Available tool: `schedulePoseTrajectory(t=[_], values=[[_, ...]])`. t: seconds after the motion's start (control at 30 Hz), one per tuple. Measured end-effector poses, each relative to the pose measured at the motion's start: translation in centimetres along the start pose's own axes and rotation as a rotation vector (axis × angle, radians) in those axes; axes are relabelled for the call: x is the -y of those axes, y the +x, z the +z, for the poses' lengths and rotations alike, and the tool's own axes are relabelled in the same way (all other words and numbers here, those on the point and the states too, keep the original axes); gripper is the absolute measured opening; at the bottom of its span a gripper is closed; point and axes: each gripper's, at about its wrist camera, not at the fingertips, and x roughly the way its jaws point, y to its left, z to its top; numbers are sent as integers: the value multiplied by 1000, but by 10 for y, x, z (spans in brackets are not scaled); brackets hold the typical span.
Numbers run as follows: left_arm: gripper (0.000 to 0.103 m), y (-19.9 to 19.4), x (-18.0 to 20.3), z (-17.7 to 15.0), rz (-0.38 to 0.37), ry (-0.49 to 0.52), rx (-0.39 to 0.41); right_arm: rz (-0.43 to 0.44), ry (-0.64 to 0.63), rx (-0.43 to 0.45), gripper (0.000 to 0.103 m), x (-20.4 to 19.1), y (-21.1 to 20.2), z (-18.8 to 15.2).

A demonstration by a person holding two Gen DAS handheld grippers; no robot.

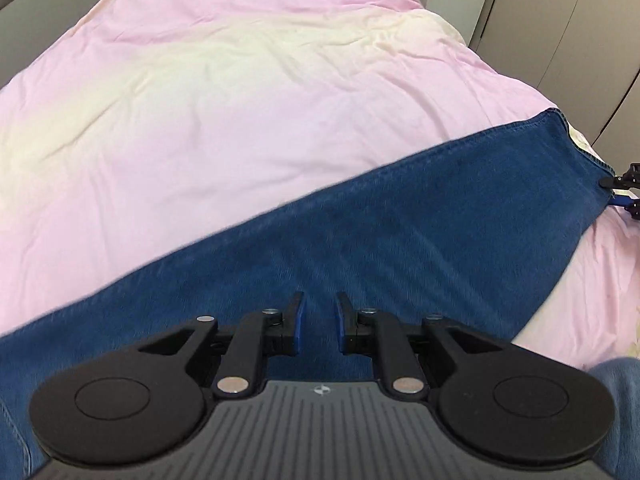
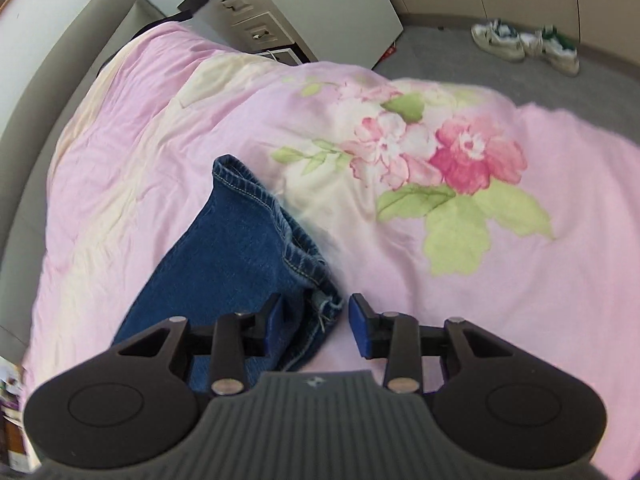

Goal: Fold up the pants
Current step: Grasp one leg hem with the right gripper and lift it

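Blue denim pants (image 1: 360, 236) lie stretched across a pink bedspread (image 1: 224, 92), running from lower left to the hem at the right. My left gripper (image 1: 319, 312) is open, its jaws apart just above the denim, holding nothing. In the right wrist view the leg hem (image 2: 256, 192) with pale stitching lies on the bedspread (image 2: 520, 280). My right gripper (image 2: 316, 314) is open, and the frayed hem corner (image 2: 324, 308) sits between its fingers, nearer the left one. The right gripper also shows at the far right edge of the left wrist view (image 1: 628, 190), by the hem.
The bedspread has a pink flower print (image 2: 440, 152). A grey headboard (image 2: 100, 16) runs along the left. A white cabinet (image 2: 320, 4) stands beyond the bed. Sneakers (image 2: 528, 44) lie on the grey carpet. Wardrobe doors (image 1: 560, 32) stand at the right.
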Motion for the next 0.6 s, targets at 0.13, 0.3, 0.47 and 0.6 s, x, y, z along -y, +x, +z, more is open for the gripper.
schedulePoseTrajectory(t=[0.13, 0.3, 0.47, 0.6], values=[[19, 26, 2, 22, 47, -1, -12, 68, 71, -8, 23, 11, 20, -5], [19, 57, -10, 42, 76, -54, -34, 98, 84, 30, 13, 7, 14, -9], [19, 83, -18, 46, 63, -98, -52, 132, 25, 75, 11, -17, -12, -1], [19, 87, -21, 46, 69, -141, -34, 165, -31, 115, 10, -48, -37, 8]])
